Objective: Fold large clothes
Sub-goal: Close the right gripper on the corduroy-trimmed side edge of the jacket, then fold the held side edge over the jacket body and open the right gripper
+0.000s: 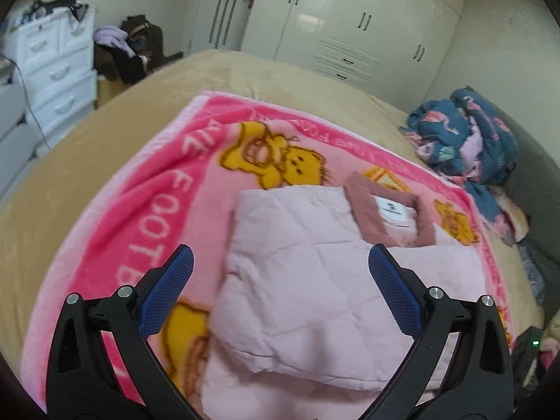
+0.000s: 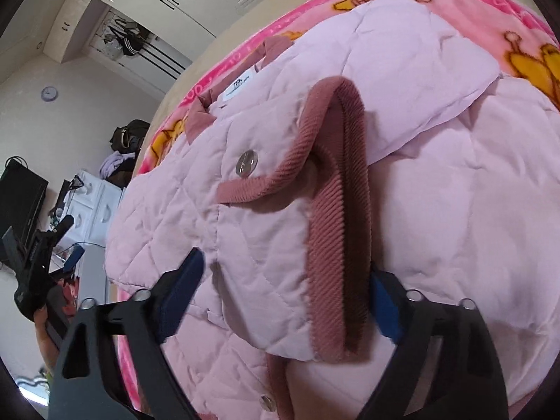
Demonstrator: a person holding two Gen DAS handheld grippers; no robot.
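Observation:
A pale pink quilted jacket (image 1: 308,245) lies partly folded on a pink cartoon blanket (image 1: 140,210), its dusty-rose collar (image 1: 360,206) and white label at the far end. My left gripper (image 1: 280,273) hovers open over the folded part, with nothing between its blue pads. In the right wrist view my right gripper (image 2: 285,283) straddles a sleeve end with a corduroy cuff (image 2: 336,227). That sleeve lies across the jacket body (image 2: 455,210) near a snap button (image 2: 246,162). The jaws stand wide and do not visibly pinch the fabric.
The blanket covers a tan bed (image 1: 70,175). A heap of blue patterned clothes (image 1: 465,140) sits at the bed's far right. White wardrobes (image 1: 350,17) and white drawers (image 1: 59,70) line the walls. A hand holds the left gripper (image 2: 70,239) off the bed's edge.

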